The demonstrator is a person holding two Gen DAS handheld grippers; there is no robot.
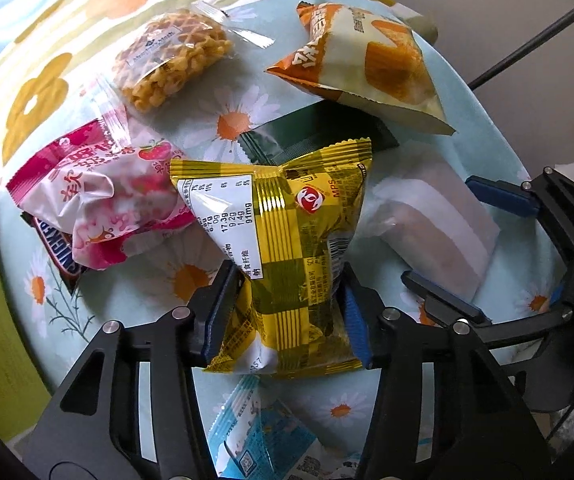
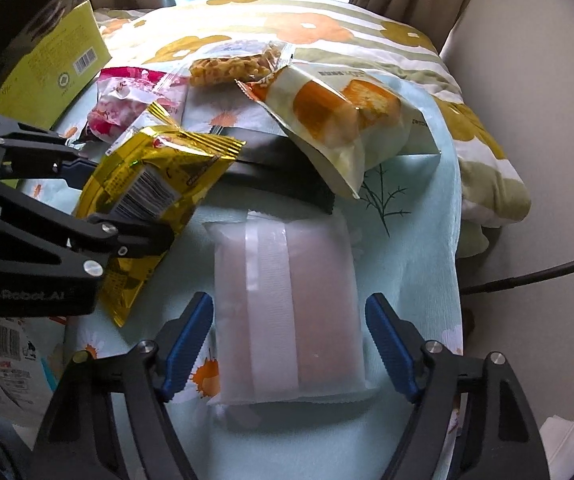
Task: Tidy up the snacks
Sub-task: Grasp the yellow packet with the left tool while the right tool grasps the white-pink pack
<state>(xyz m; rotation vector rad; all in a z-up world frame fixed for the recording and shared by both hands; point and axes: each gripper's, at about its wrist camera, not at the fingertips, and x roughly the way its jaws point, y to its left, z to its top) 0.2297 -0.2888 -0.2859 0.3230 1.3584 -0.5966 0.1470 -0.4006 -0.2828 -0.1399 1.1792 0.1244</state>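
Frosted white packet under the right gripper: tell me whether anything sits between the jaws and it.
Nothing visible does. The right gripper straddles the frosted white packet with its jaws open on both sides. The dark green packet lies just past its far end, and the gold packet, pinched by the left gripper, lies beside it.

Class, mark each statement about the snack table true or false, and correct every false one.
1. The left gripper has its pads on the crinkly gold foil snack packet. True.
2. The right gripper has a frosted white plastic pouch between its pads. True.
3. The clear bag of golden waffle snacks lies on top of the gold packet. False: it lies apart, on the daisy-print cloth.
4. The orange-and-cream pillow packet is held by a gripper. False: it lies free.
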